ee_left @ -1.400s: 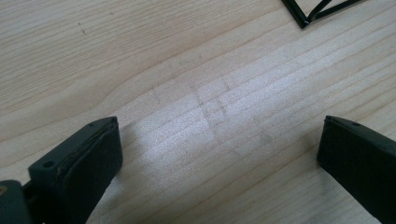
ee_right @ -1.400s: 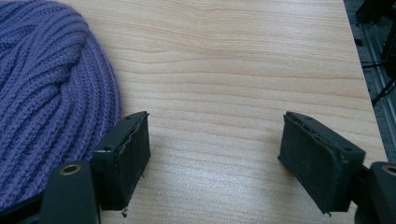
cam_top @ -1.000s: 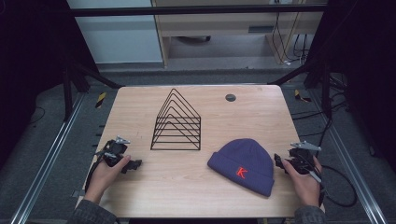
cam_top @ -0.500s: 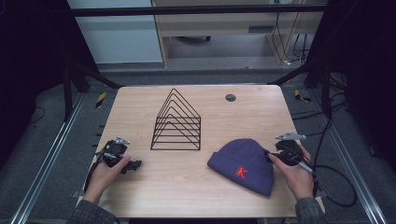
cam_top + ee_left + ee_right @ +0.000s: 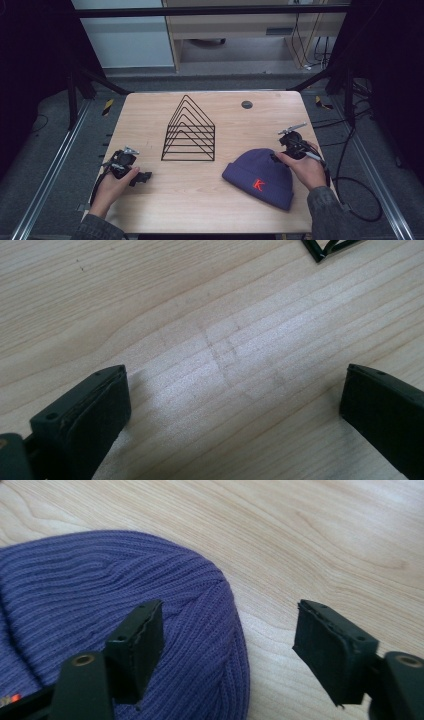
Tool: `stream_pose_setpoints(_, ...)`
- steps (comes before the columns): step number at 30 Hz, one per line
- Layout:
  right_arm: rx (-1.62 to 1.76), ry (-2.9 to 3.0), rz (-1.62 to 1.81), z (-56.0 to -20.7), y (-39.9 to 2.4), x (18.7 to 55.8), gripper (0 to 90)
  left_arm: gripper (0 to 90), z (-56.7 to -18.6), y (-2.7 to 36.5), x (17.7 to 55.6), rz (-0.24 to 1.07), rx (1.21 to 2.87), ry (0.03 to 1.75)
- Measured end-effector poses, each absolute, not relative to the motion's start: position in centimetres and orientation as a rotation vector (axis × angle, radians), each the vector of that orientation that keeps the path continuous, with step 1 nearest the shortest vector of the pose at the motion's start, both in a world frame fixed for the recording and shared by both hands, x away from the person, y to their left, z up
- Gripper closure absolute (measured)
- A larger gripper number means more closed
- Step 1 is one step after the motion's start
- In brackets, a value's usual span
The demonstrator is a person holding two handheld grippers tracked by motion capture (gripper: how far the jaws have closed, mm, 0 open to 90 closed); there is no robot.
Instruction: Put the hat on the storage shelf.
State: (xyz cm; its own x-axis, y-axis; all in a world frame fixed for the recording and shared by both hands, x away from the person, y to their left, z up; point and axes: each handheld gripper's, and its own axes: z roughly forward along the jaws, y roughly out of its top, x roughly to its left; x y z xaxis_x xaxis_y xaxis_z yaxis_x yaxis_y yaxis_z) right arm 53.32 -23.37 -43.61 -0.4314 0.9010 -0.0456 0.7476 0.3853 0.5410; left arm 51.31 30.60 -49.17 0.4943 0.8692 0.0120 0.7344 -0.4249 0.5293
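A purple knit beanie (image 5: 260, 175) with a small red mark lies flat on the wooden table (image 5: 200, 200), front right. My right gripper (image 5: 280, 156) is open at the beanie's far right edge; in the right gripper view one jaw hovers over the ribbed crown (image 5: 125, 595) and the other over bare wood. A black wire rack (image 5: 190, 132) of nested triangles stands at the table's middle. My left gripper (image 5: 142, 176) rests low at the front left, open, with bare wood (image 5: 235, 365) between its jaws.
A small dark round disc (image 5: 246, 104) sits near the table's far edge. A corner of the wire rack (image 5: 325, 247) shows at the top of the left gripper view. Cables trail off the table's right side.
My right gripper has moved left and away from me, from the table's right edge up to the beanie's rim. The left gripper has stayed put.
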Motion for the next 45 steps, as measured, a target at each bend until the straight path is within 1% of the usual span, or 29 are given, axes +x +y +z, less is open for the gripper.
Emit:
stream_pose_setpoints(2,1.443,2.317,0.651,-43.7,-23.3,53.8,27.3,0.0,-49.2,30.6,51.3,0.393,2.284,1.322)
stream_pose_setpoints(6,1.450,2.324,0.681,-43.9,-22.9,54.2,18.0,0.0,-49.2,30.6,51.3,0.394,2.281,1.324)
stream_pose_setpoints(8,1.453,2.319,0.691,-44.0,-22.8,54.4,17.9,0.0,-49.2,30.6,51.3,0.393,2.284,1.322)
stream_pose_setpoints(13,1.469,2.317,0.710,-44.5,-22.6,54.8,32.2,0.0,-49.2,30.6,51.3,0.393,2.283,1.322)
stream_pose_setpoints(15,1.489,2.302,0.745,-44.8,-22.5,54.9,37.1,0.0,-49.2,30.6,51.3,0.394,2.281,1.325)
stream_pose_setpoints(17,1.502,2.297,0.753,-45.2,-22.5,54.9,40.2,0.0,-49.2,30.6,51.3,0.393,2.281,1.325)
stream_pose_setpoints(23,1.544,2.294,0.768,-46.4,-22.5,55.0,43.5,0.0,-49.2,30.6,51.3,0.393,2.282,1.324)
stream_pose_setpoints(33,1.612,2.284,0.811,-47.7,-22.5,55.1,45.8,0.0,-49.2,30.6,51.3,0.394,2.281,1.323)
stream_pose_setpoints(36,1.604,2.288,0.816,-48.0,-22.4,55.0,51.6,0.0,-49.2,30.6,51.4,0.395,2.281,1.323)
stream_pose_setpoints(41,1.578,2.311,0.844,-47.9,-22.5,54.9,65.8,0.0,-49.2,30.6,51.4,0.395,2.280,1.322)
stream_pose_setpoints(45,1.547,2.318,0.850,-47.7,-22.5,54.7,73.7,0.0,-49.2,30.6,51.3,0.396,2.278,1.322)
